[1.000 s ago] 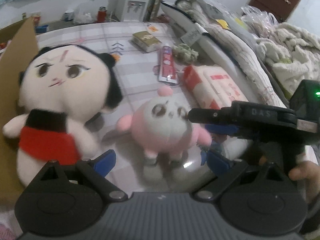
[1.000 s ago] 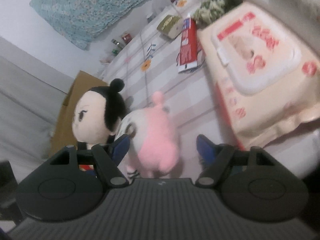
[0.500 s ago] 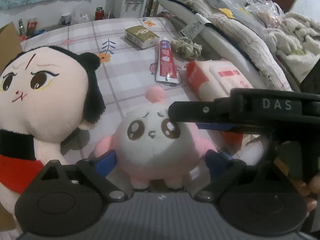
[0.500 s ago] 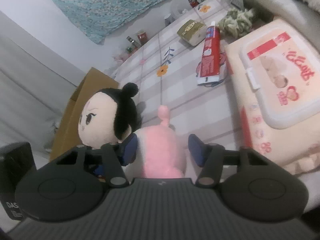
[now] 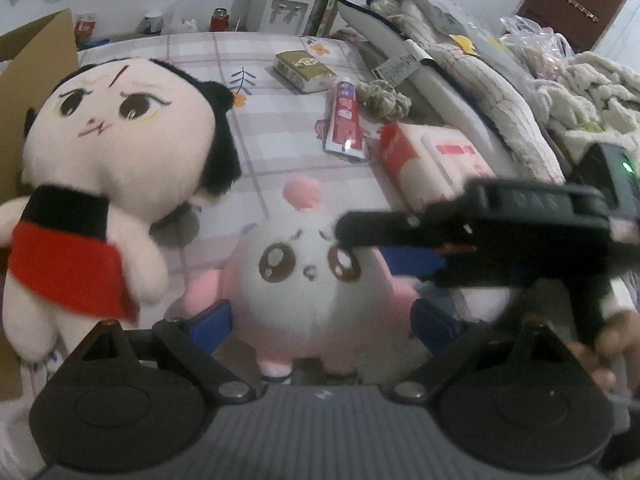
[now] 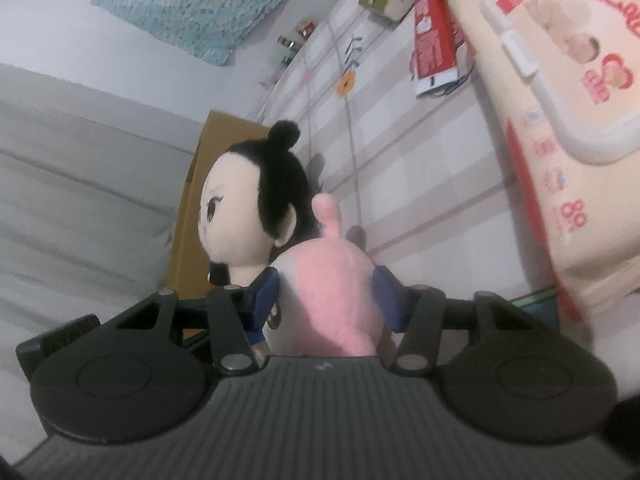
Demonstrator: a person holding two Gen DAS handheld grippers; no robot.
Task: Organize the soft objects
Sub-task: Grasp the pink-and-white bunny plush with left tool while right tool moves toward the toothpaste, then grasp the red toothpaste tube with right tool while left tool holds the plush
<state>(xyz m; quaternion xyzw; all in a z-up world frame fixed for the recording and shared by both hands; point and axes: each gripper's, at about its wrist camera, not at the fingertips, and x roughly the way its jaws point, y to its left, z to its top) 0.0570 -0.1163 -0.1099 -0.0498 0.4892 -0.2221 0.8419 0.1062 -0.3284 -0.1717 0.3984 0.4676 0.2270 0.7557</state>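
Your right gripper [image 6: 326, 300] has closed since 0.5 s ago: its 2 blue pads [image 6: 266, 300] now press both sides of the pink plush [image 6: 336, 292], which sits on the checked bedsheet [image 5: 280, 152] just beside the black-haired doll [image 5: 116, 168]. Your left gripper [image 5: 320, 320] stays spread wide around the plush, pads apparently not touching. The wet-wipes pack [image 6: 560, 128] lies near on the right.

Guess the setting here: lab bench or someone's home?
Likely a home bedroom: the plush toys stand on a checked bedsheet, bedding is piled along the right, and a water dispenser and wooden door sit behind.
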